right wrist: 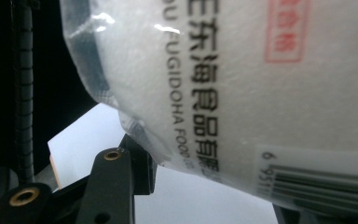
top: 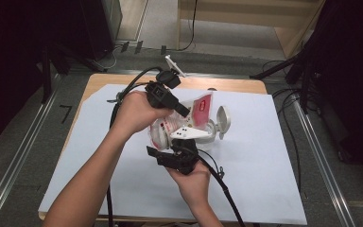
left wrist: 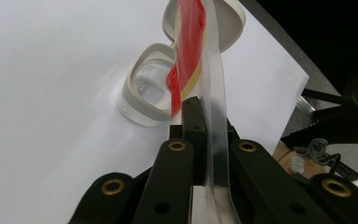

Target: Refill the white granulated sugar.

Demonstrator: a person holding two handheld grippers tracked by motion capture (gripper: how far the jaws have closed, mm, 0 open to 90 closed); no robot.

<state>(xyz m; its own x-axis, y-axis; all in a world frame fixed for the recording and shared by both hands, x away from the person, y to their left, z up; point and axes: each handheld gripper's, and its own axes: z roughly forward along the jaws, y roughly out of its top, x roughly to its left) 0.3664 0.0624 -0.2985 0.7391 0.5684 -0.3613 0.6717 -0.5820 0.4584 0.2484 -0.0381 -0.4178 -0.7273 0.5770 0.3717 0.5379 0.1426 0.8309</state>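
Two grippers clamped on plastic bag point(top: 179, 124), left gripper point(left wrist: 208, 121), right gripper point(top: 182, 142), over open container point(top: 216, 127)

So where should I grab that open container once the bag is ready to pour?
Take the container by its clear body, below the rim, coming from the near side. The flipped-up lid stands on the far right, and the bag, held by both hand-held grippers, hangs over its left, so the near wall looks freest.

Bag point(right wrist: 261, 84) print cut off by right gripper view's edges; container point(top: 212, 135) partly hidden behind bag.
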